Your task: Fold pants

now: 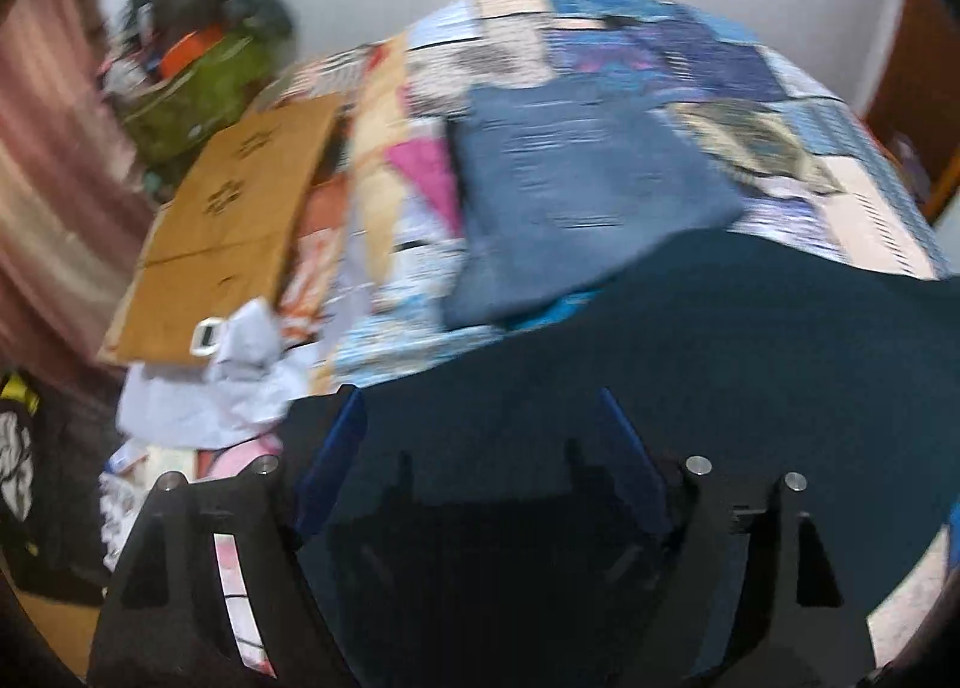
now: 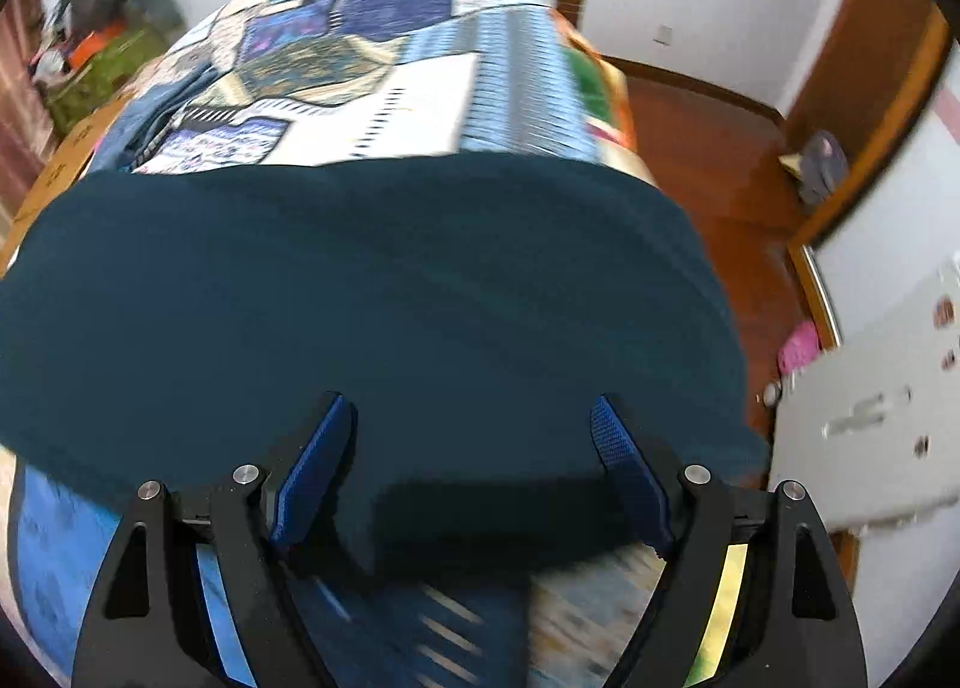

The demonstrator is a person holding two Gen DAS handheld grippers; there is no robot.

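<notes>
Dark teal pants [image 1: 690,364] lie spread on a bed with a patchwork quilt [image 1: 600,45]. In the right wrist view the pants [image 2: 360,292] fill the middle as a wide folded slab. My left gripper [image 1: 480,406] is open, its blue pads wide apart just above the near part of the pants. My right gripper [image 2: 471,412] is open too, its jaws spread over the near edge of the pants, holding nothing. Both views are motion-blurred.
A folded pair of blue jeans [image 1: 576,190] lies on the quilt beyond the pants. A flat cardboard sheet [image 1: 234,208] and crumpled white cloth [image 1: 240,376] lie at the bed's left. Wooden floor [image 2: 708,147] and a white cabinet [image 2: 870,406] are on the right.
</notes>
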